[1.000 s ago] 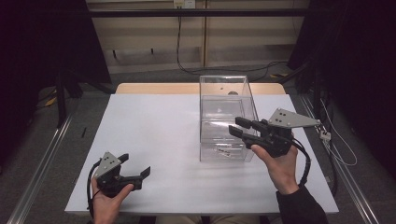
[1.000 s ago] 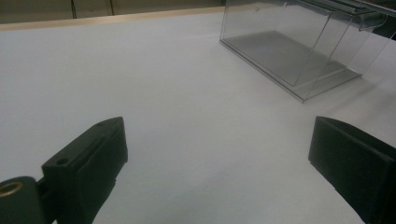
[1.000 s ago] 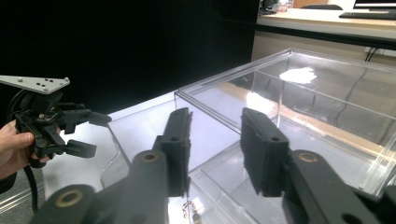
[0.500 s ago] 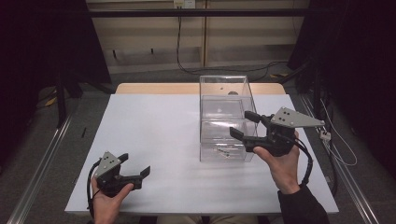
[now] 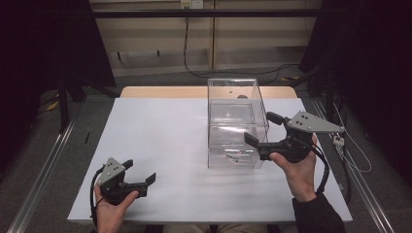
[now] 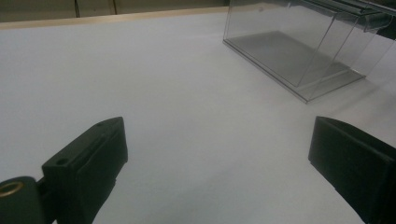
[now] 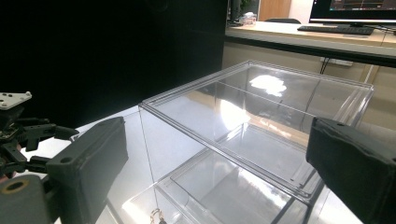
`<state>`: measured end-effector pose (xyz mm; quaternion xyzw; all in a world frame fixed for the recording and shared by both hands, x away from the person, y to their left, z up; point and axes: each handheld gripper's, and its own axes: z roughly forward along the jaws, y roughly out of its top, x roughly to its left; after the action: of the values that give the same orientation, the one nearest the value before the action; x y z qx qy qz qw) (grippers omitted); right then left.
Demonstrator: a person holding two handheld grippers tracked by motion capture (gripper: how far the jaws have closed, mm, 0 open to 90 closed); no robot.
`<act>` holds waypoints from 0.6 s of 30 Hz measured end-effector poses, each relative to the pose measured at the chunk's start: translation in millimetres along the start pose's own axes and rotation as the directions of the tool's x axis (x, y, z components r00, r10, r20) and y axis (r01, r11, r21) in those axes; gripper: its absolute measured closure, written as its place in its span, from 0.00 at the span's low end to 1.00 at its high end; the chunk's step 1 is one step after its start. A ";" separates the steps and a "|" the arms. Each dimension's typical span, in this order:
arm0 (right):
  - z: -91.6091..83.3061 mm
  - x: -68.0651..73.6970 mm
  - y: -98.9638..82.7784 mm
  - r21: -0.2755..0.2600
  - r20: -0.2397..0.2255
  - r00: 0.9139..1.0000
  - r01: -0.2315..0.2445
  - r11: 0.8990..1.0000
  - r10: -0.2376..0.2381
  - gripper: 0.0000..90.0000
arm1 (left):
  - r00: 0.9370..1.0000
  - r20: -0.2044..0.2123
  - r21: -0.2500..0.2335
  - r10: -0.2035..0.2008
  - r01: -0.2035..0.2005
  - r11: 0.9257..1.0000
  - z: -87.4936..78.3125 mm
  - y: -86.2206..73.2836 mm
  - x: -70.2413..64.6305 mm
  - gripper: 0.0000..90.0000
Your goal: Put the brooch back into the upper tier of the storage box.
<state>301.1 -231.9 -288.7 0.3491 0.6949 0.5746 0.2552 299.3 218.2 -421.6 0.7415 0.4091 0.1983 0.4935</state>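
A clear plastic box (image 5: 235,121) stands right of the middle of the white table (image 5: 160,136), with a small dark object (image 5: 232,158) on its floor. My right gripper (image 5: 261,128) is held at the box's right side near its top; its jaws have just been opening and stand open. In the right gripper view the box's top (image 7: 261,116) lies ahead between the wide pads (image 7: 91,154), which do not touch it. My left gripper (image 5: 139,171) rests open near the front left edge. The left gripper view has bare table between its fingers (image 6: 88,158) and the box (image 6: 299,46) farther off.
A wooden strip (image 5: 160,91) runs along the table's far edge. Metal rails (image 5: 43,160) flank the table on the floor, and cables (image 5: 350,155) trail at the right. A desk with a monitor and keyboard (image 7: 336,28) stands beyond the box.
The right gripper's jaws have spread apart at the box's right side. Both hands stayed where they were, and the left gripper looks the same.
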 end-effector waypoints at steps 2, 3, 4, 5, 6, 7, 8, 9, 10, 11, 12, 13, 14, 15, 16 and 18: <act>-0.9 -0.1 -0.8 0.003 0.003 1.000 -0.003 1.000 0.003 0.05 | 1.000 -0.002 0.000 0.003 -0.003 1.000 -1.1 0.0 0.2 0.05; -0.9 -0.1 -0.8 0.003 0.003 1.000 -0.003 1.000 0.003 0.05 | 1.000 -0.002 -0.004 0.005 -0.005 1.000 -1.4 0.0 -0.2 0.05; -2.4 -0.4 -1.8 0.007 0.007 1.000 0.004 1.000 -0.004 0.05 | 1.000 -0.002 -0.004 0.007 -0.007 1.000 -1.7 0.0 -0.3 0.05; -2.4 -0.4 -1.8 0.007 0.007 1.000 0.004 1.000 -0.004 0.05 | 1.000 -0.002 -0.006 0.003 -0.003 1.000 -1.7 -0.3 -0.8 0.05; -4.6 -1.2 -2.4 0.006 0.014 1.000 0.001 1.000 -0.001 0.05 | 1.000 -0.002 -0.002 0.004 -0.004 1.000 -2.1 -0.5 -0.7 0.05; -5.7 -1.8 -2.5 0.003 0.015 1.000 -0.002 1.000 0.002 0.05 | 1.000 -0.004 0.000 0.005 -0.005 1.000 -2.6 -0.6 -0.5 0.05; -5.7 -1.8 -2.5 0.003 0.015 1.000 -0.002 1.000 0.002 0.05 | 1.000 -0.005 -0.003 0.002 -0.002 1.000 -2.8 -0.7 -0.7 0.05; -7.5 -3.2 -3.1 0.003 0.012 1.000 -0.010 1.000 0.010 0.04 | 1.000 -0.007 -0.004 -0.001 0.001 1.000 -2.8 -0.7 -0.8 0.05; -8.3 -3.5 -3.4 0.007 0.017 1.000 -0.011 1.000 0.011 0.04 | 1.000 -0.005 -0.005 0.001 -0.001 1.000 -2.7 -0.5 -0.7 0.05; -9.1 -4.1 -3.9 0.012 0.022 1.000 -0.007 1.000 0.007 0.04 | 1.000 -0.004 -0.005 0.003 -0.003 1.000 -2.7 -0.4 -0.8 0.05; -10.1 -4.5 -4.3 0.017 0.026 1.000 -0.009 1.000 0.009 0.04 | 1.000 -0.003 -0.002 0.008 -0.008 1.000 -2.9 -0.4 -0.7 0.05; -10.1 -4.5 -4.3 0.017 0.026 1.000 -0.009 1.000 0.009 0.04 | 1.000 -0.002 -0.002 0.008 -0.008 1.000 -3.0 -0.4 -0.7 0.05; -12.1 -5.8 -5.2 0.021 0.029 1.000 -0.013 1.000 0.012 0.04 | 1.000 -0.003 -0.006 0.001 -0.001 1.000 -2.7 -0.6 -0.8 0.05; -13.0 -6.5 -5.5 0.022 0.030 0.999 -0.017 1.000 0.017 0.04 | 1.000 -0.004 -0.004 0.000 0.000 1.000 -2.8 -0.7 -0.2 0.05; -14.2 -7.2 -5.9 0.025 0.031 0.999 -0.016 1.000 0.016 0.04 | 1.000 -0.003 -0.003 -0.001 0.001 1.000 -3.1 -0.7 0.2 0.05; -15.4 -7.7 -6.5 0.028 0.033 0.999 -0.020 0.999 0.019 0.05 | 1.000 -0.003 -0.008 -0.007 0.007 1.000 -3.3 -0.5 0.1 0.05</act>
<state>293.0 -248.1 -292.2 0.3688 0.6951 0.5617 0.2557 296.8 220.3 -420.6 0.7378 0.4118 0.1991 0.4964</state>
